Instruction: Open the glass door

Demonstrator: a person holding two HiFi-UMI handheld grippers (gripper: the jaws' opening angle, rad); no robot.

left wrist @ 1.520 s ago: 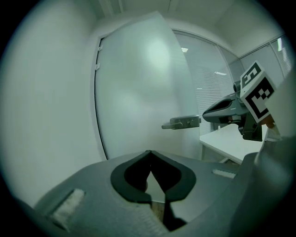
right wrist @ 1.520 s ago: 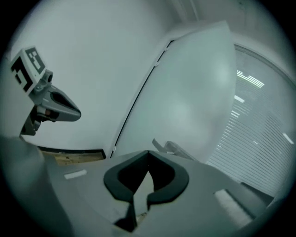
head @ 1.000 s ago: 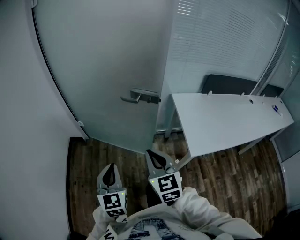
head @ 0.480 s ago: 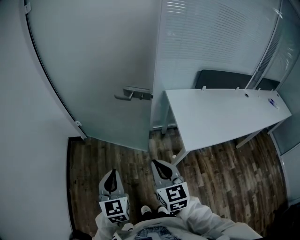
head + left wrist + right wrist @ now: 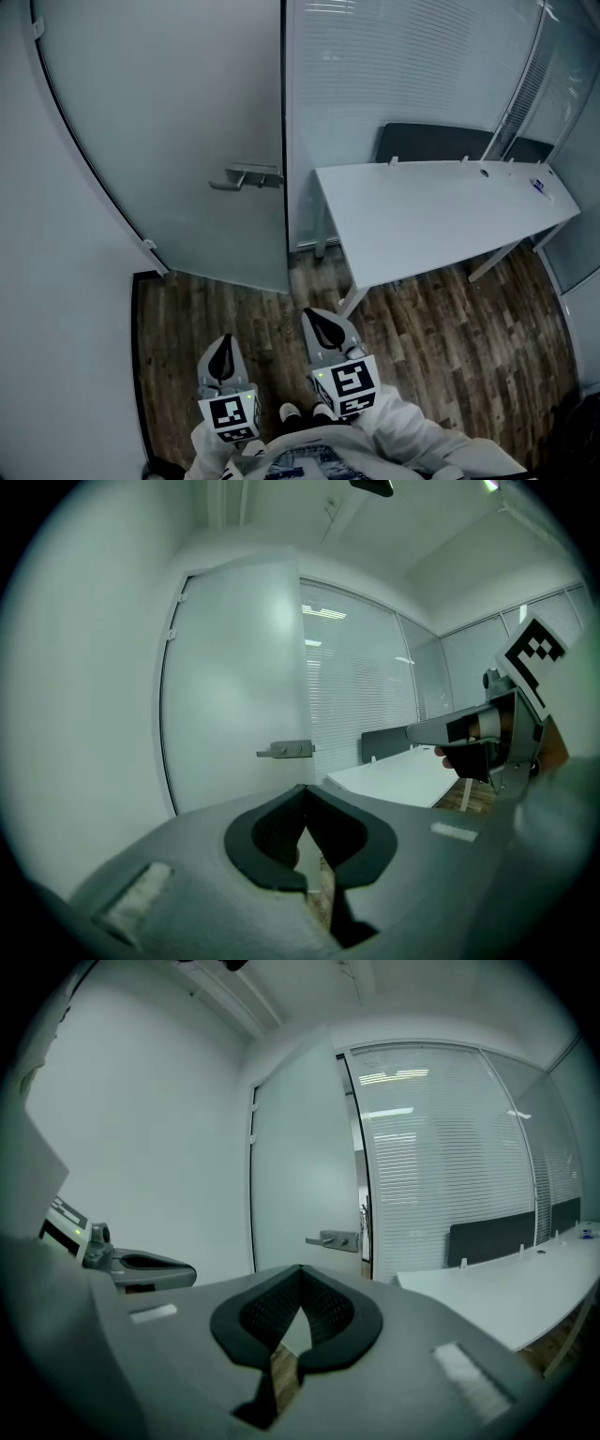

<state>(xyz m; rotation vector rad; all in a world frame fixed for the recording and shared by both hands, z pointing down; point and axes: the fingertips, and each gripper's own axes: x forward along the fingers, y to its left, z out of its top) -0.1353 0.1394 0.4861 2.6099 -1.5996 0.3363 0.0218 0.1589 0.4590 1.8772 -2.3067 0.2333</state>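
The frosted glass door (image 5: 187, 122) stands ahead, its metal lever handle (image 5: 246, 177) near the right edge. Both grippers hang low over the wood floor, well short of the door. My left gripper (image 5: 222, 359) is shut with nothing in it, and my right gripper (image 5: 324, 328) beside it is shut and empty too. The left gripper view has the door (image 5: 234, 686) and handle (image 5: 286, 750) beyond its closed jaws (image 5: 303, 799). The right gripper view also faces the handle (image 5: 334, 1239) past its closed jaws (image 5: 300, 1277). A thin dark gap runs along the door's handle-side edge.
A white table (image 5: 441, 211) stands to the right of the door, a dark chair back (image 5: 431, 142) behind it. A glass wall with blinds (image 5: 403, 66) runs behind the table. A plain white wall (image 5: 56, 262) closes the left side. Wood floor (image 5: 206, 305) lies between me and the door.
In the head view the door, handle and table have slid left and slightly up, and more floor shows in front. Both grippers stay shut and keep side by side.
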